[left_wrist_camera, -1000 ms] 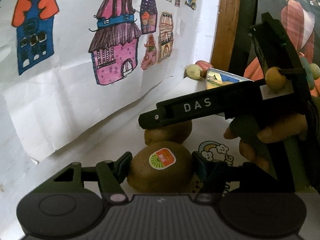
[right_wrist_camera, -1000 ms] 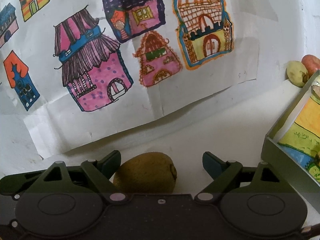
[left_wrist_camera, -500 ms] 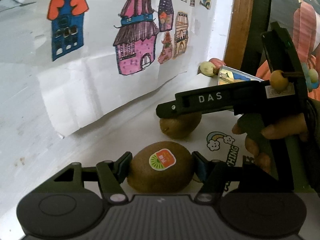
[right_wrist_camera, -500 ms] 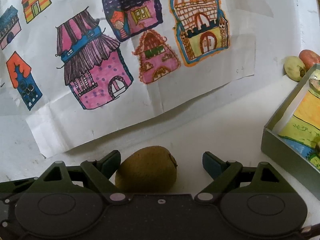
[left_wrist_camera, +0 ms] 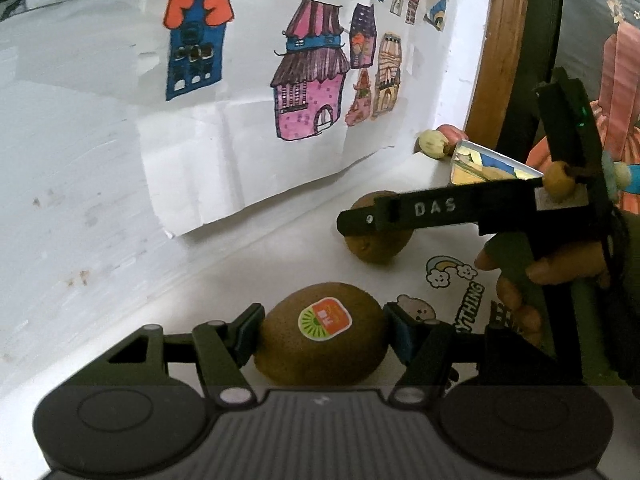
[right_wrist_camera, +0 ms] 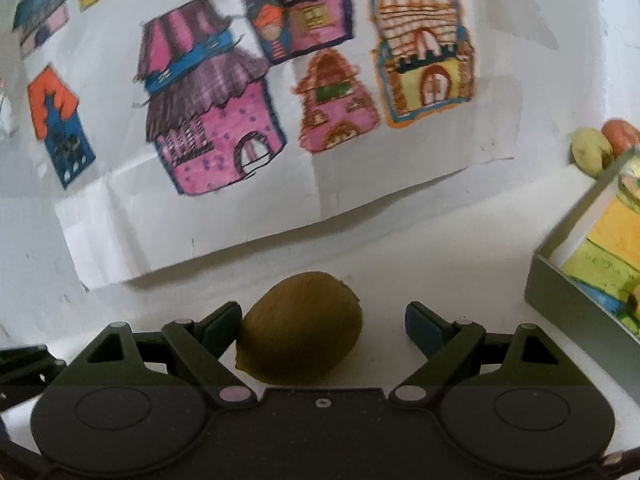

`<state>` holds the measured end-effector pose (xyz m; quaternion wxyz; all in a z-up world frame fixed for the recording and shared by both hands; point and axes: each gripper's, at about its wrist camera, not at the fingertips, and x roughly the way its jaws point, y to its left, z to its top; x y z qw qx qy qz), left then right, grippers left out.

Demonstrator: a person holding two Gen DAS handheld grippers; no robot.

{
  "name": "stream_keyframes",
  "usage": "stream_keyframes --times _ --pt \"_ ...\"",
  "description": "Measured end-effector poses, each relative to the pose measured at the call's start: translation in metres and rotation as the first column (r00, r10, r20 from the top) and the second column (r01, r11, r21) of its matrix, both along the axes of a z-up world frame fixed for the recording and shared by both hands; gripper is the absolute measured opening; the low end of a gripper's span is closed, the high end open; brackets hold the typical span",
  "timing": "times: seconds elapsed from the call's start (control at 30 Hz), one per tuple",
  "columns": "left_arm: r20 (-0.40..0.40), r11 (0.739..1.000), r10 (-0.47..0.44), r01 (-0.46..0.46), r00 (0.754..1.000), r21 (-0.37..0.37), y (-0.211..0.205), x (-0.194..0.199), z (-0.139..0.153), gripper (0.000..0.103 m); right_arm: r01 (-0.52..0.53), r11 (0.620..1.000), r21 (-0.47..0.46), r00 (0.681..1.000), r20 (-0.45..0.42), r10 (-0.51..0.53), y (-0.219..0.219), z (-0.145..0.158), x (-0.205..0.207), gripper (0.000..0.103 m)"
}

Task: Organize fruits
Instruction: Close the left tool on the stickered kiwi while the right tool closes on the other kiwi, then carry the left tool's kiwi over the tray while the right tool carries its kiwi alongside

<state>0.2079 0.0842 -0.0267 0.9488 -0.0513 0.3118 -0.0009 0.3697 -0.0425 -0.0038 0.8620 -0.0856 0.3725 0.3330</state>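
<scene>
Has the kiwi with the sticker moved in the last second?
Yes. Clamped in the left gripper, the stickered kiwi has drawn back from the plain kiwi on the table.

The left gripper [left_wrist_camera: 322,330] clamps a stickered kiwi [left_wrist_camera: 322,334] between its jaws; ahead and right, the right gripper [left_wrist_camera: 360,220] straddles another kiwi [left_wrist_camera: 378,246].

fuzzy matt kiwi [left_wrist_camera: 320,336], creased paper [left_wrist_camera: 256,120]
</scene>
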Motion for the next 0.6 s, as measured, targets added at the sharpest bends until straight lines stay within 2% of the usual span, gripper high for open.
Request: stream_keyframes --times 0.03,0.07,0.1,0.13,0.23,0.37,0.5,0.6 --pt "0.001 1.0 0.001 -0.001 1.0 0.0 0.0 -0.001 0.0 0.069 -0.008 1.0 -0.016 1.0 0.016 0.009 0.003 0.0 -0.002 0.088" --pt "0.001 1.0 0.0 0.0 1.0 0.002 0.0 -0.001 0.0 0.069 -0.019 0.999 -0.035 0.999 0.038 0.02 0.007 0.0 -0.005 0.082" --pt "0.002 1.0 -0.002 0.002 1.0 0.005 0.0 -0.001 0.0 0.069 -0.037 0.998 -0.043 0.998 0.05 0.039 0.01 -0.001 -0.008 0.07" --pt "0.003 1.0 0.0 0.0 1.0 0.008 0.0 -0.002 0.0 0.068 -0.061 0.997 -0.044 0.996 0.055 0.064 0.012 0.0 -0.012 0.065" --pt "-0.001 1.0 0.005 -0.005 1.0 0.022 -0.003 -0.001 0.001 0.068 -0.087 0.99 -0.111 0.989 0.108 0.099 0.022 -0.002 -0.024 0.065" --pt "0.005 1.0 -0.007 0.007 1.0 0.0 -0.009 0.001 0.003 0.068 -0.078 0.991 -0.105 0.99 0.113 0.09 0.015 -0.002 -0.03 0.064" --pt "0.028 0.998 -0.037 0.036 0.999 0.042 -0.027 0.006 0.015 0.068 -0.023 0.999 -0.049 0.989 0.147 0.03 -0.024 0.013 -0.03 0.064" --pt "0.056 0.996 -0.069 0.065 0.996 0.061 -0.046 0.014 0.029 0.068 0.033 0.999 -0.029 0.981 0.194 -0.026 -0.06 0.036 -0.036 0.064"
